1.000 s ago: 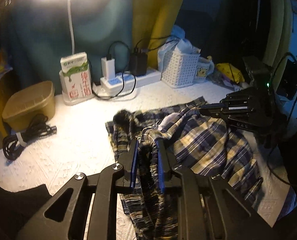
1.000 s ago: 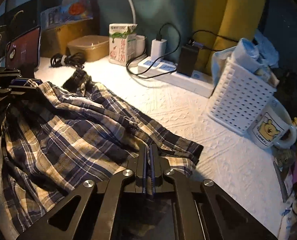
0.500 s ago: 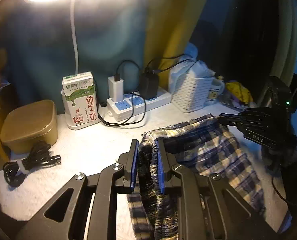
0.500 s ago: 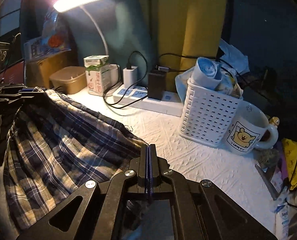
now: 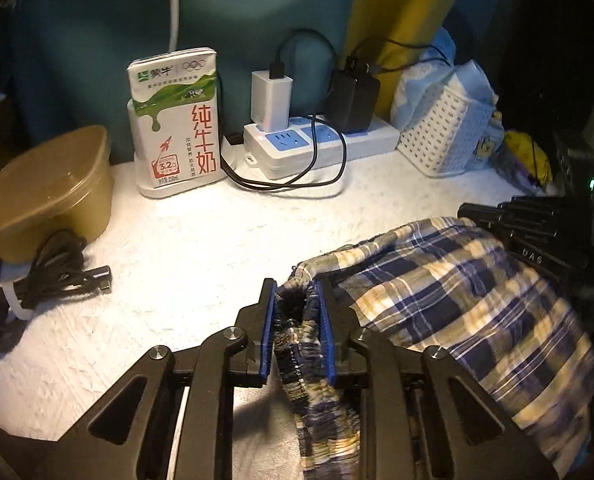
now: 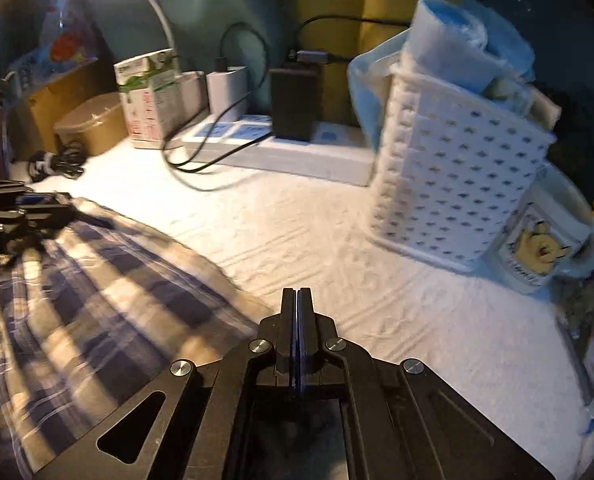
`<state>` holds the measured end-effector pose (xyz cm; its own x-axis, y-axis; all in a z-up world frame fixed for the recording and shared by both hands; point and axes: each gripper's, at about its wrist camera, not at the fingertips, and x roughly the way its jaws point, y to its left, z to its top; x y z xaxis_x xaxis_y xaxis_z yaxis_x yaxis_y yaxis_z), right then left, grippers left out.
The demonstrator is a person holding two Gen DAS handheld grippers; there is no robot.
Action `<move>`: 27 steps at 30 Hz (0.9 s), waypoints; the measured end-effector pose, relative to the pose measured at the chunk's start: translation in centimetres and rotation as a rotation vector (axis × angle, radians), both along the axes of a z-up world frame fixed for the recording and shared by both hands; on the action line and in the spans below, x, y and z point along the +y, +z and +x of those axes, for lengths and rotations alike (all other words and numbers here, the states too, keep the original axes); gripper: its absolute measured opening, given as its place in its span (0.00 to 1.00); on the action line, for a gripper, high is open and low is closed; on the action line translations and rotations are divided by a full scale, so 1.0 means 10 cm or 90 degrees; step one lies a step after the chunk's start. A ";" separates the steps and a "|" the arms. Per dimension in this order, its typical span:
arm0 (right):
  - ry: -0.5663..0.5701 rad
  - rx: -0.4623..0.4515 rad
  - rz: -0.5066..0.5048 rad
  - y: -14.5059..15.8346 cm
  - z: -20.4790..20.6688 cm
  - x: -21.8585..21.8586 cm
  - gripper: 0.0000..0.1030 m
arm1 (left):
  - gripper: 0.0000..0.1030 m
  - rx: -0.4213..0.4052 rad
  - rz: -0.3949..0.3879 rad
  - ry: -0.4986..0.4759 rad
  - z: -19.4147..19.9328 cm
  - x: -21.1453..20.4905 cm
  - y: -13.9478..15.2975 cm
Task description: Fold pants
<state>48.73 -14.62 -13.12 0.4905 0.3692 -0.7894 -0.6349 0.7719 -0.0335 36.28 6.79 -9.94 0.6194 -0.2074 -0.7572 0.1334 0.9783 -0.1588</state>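
Observation:
The blue, white and yellow plaid pants hang stretched between my two grippers above the white table cover. My left gripper has the bunched waistband between its blue pads; its jaws are opening, and the cloth still fills the gap. At the right of the left wrist view, my right gripper holds the other end of the cloth edge. In the right wrist view, the right gripper is shut tight and the pants run left to the left gripper.
Along the back stand a brown lidded container, a milk carton, a power strip with chargers and a white perforated basket. A tied black cable lies at the left. A bear mug stands beside the basket.
The pants came up off the table and travelled with both grippers toward the back items. The left jaws stand a little wider. The lamp has left the left wrist view.

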 end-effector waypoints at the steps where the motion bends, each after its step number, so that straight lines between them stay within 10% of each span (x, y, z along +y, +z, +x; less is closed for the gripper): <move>1: -0.004 0.003 -0.002 0.02 0.00 -0.02 0.00 | 0.33 -0.001 0.006 0.011 -0.01 0.02 0.05; 3: -0.018 -0.003 0.000 0.13 -0.05 -0.10 0.00 | 0.48 -0.027 0.014 0.032 -0.09 0.07 0.20; 10: -0.024 -0.056 0.044 0.66 -0.57 -0.31 0.01 | 0.49 -0.129 0.002 -0.017 -0.64 -0.14 0.69; 17: 0.014 -0.012 0.062 0.62 -1.29 -0.19 0.01 | 0.49 -0.042 0.011 -0.106 -0.92 -0.60 0.26; 19: 0.026 -0.004 0.044 0.53 -1.44 -0.11 0.11 | 0.49 -0.012 0.010 -0.099 -0.92 -0.63 0.07; 21: 0.023 0.006 0.036 0.45 -1.54 -0.07 0.82 | 0.49 0.004 0.011 -0.087 -0.89 -0.63 -0.06; 22: 0.019 0.010 0.039 0.42 -1.57 -0.07 0.90 | 0.49 0.007 0.009 -0.084 -0.89 -0.63 -0.09; 25: 0.023 -0.007 0.017 0.34 -1.72 -0.05 0.89 | 0.49 0.006 0.007 -0.079 -0.89 -0.62 -0.12; 27: 0.009 -0.024 -0.019 0.25 -1.78 -0.06 0.66 | 0.49 0.005 0.011 -0.079 -0.89 -0.63 -0.11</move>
<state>30.94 -15.20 -10.64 0.5145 0.3537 -0.7812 -0.6441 0.7608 -0.0797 27.37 0.51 -11.01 0.5832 -0.2687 -0.7666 0.2524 0.9569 -0.1434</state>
